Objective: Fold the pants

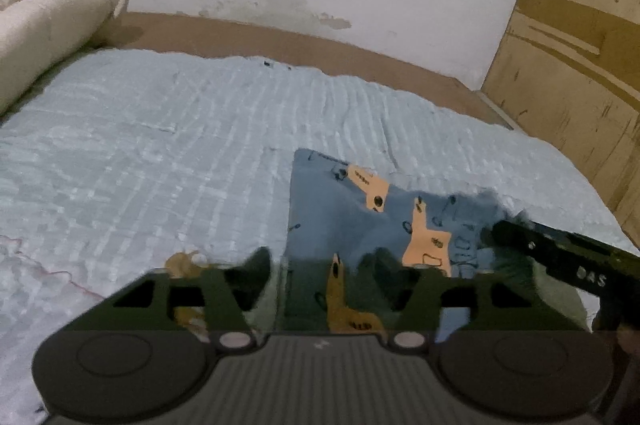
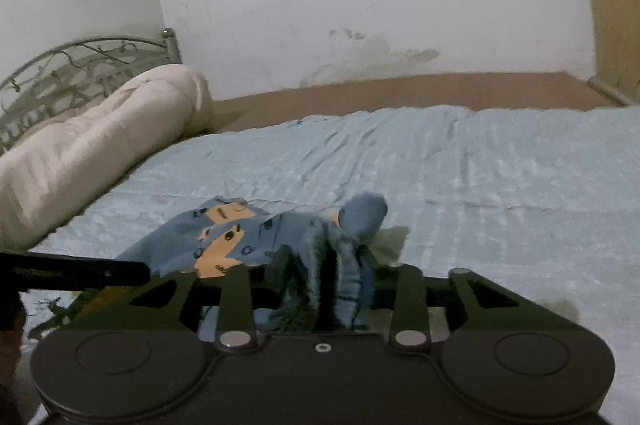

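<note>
Small blue pants (image 1: 360, 221) with orange car prints lie on the light blue bedspread (image 1: 160, 145). In the left wrist view my left gripper (image 1: 320, 273) has its fingers apart with the pants cloth lying between and under them; no pinch shows. My right gripper (image 1: 560, 257) comes in from the right at the pants' edge. In the right wrist view my right gripper (image 2: 330, 277) is shut on a bunched fold of the pants (image 2: 240, 237) and lifts it slightly. The left gripper (image 2: 80, 271) shows as a dark bar at the left.
A rolled cream blanket (image 2: 92, 145) lies at the bed's left side by a metal headboard (image 2: 60, 65). A brown mattress strip (image 1: 280, 41) and a white wall lie beyond. A wooden wardrobe (image 1: 580, 45) stands at the right.
</note>
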### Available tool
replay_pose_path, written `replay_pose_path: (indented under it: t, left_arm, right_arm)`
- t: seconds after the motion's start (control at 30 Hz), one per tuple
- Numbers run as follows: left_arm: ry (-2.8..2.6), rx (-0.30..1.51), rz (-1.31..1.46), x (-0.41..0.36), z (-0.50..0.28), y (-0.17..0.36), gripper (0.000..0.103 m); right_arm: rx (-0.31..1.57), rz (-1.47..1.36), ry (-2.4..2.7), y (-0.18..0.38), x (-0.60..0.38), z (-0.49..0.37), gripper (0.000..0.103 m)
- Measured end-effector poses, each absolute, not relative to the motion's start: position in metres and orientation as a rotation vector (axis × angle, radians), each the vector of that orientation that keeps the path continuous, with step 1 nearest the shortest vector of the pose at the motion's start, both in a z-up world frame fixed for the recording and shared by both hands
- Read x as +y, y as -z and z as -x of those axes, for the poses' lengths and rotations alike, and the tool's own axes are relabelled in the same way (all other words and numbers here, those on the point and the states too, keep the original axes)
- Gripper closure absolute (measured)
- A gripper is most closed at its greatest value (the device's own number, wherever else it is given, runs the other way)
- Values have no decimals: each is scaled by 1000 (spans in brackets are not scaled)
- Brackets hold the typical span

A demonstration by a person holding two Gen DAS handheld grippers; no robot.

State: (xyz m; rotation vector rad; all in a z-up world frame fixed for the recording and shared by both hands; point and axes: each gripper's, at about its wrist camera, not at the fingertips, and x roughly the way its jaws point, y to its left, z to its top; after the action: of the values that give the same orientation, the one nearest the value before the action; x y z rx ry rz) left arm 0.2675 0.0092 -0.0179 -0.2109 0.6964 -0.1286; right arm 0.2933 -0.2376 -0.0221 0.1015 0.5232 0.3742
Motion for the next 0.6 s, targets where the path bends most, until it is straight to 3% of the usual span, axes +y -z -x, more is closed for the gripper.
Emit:
replay_pose_path:
  t: [0.07,0.13,0.27,0.33,0.6]
  left_arm:
    - [127,681,200,9,-257,11,30]
    - [127,662,188,10,-243,3,17]
    - [124,603,155,11,-206,-16,6]
    - [121,582,145,13,-186,-23,1]
    - [98,541,121,23,-108,-31,1]
  right_arm:
    - [501,-93,-360,17,-239,-282,31]
    - [474,-93,-346,10,-239,-264,24]
    - [426,-63,-306,-7,-236,-221,7]
    - [401,-55,-289,-15,-234,-198,4]
    - [364,-86,-210,-31,-225,-106,1]
